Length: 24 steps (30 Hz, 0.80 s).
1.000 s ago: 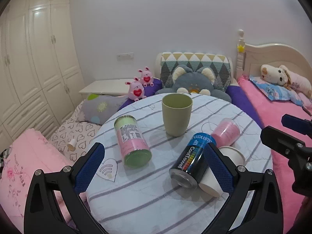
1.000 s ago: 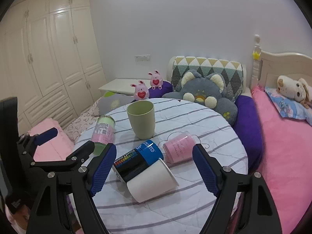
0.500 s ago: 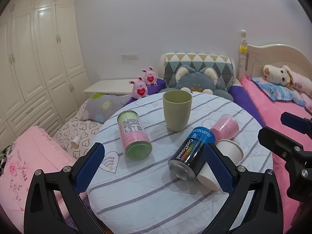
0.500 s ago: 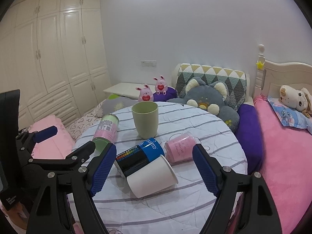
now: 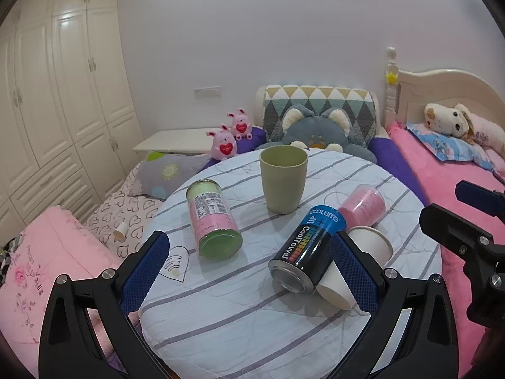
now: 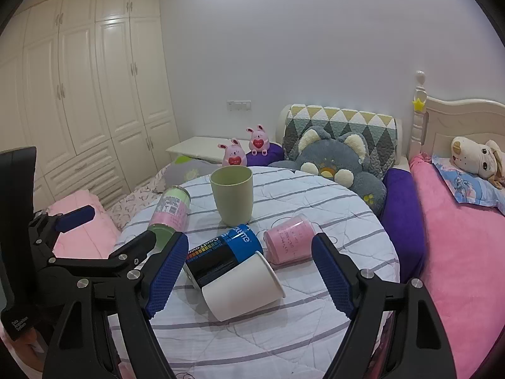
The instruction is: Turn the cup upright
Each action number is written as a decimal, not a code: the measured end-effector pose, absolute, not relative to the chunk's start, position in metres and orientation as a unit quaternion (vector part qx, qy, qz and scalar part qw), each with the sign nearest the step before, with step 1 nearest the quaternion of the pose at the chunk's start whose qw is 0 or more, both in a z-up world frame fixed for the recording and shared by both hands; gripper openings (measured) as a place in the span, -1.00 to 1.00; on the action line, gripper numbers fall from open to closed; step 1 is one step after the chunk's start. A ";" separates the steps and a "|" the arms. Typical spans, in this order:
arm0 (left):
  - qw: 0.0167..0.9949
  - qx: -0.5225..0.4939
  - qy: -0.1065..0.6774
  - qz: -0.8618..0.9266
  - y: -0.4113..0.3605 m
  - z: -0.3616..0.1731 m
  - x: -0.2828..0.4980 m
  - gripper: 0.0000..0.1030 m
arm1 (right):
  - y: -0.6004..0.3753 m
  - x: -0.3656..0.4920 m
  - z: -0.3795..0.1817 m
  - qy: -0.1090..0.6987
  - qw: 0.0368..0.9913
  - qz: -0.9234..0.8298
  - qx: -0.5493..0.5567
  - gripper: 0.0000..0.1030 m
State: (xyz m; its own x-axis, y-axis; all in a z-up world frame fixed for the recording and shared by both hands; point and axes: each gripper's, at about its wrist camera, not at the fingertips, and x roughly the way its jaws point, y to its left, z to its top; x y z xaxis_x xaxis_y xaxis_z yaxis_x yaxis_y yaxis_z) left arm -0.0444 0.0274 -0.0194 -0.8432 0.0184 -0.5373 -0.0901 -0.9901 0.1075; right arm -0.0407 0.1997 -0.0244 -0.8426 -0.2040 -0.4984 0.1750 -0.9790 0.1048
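A white paper cup (image 6: 243, 287) lies on its side on the round striped table (image 6: 284, 341); in the left wrist view the paper cup (image 5: 369, 246) is partly hidden behind my left finger. A pink cup (image 6: 288, 241) also lies on its side behind it, and shows in the left wrist view (image 5: 363, 208). A green cup (image 6: 232, 199) stands upright at the back, also in the left wrist view (image 5: 283, 178). My right gripper (image 6: 249, 281) is open, its fingers either side of the white cup, nearer the camera. My left gripper (image 5: 249, 271) is open and empty over the table's near part.
A blue and black can (image 6: 221, 252) lies against the white cup. A pink and green can (image 5: 213, 218) lies on its side at the left. Beds, pillows and plush toys (image 6: 334, 161) surround the table. A wardrobe (image 6: 79, 94) stands at the left.
Both grippers have drawn back and risen a little, so the table's objects sit lower and smaller in both views. Nothing on the table has moved.
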 end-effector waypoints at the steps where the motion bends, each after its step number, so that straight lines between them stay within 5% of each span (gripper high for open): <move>1: 0.028 -0.280 0.064 0.957 0.027 -0.020 -0.045 0.99 | 0.200 -0.041 -0.024 -0.027 0.099 -0.959 0.263 0.59; 24: 0.030 -0.276 0.058 0.959 0.024 -0.023 -0.050 0.99 | 0.196 -0.047 -0.026 -0.020 0.098 -0.958 0.270 0.59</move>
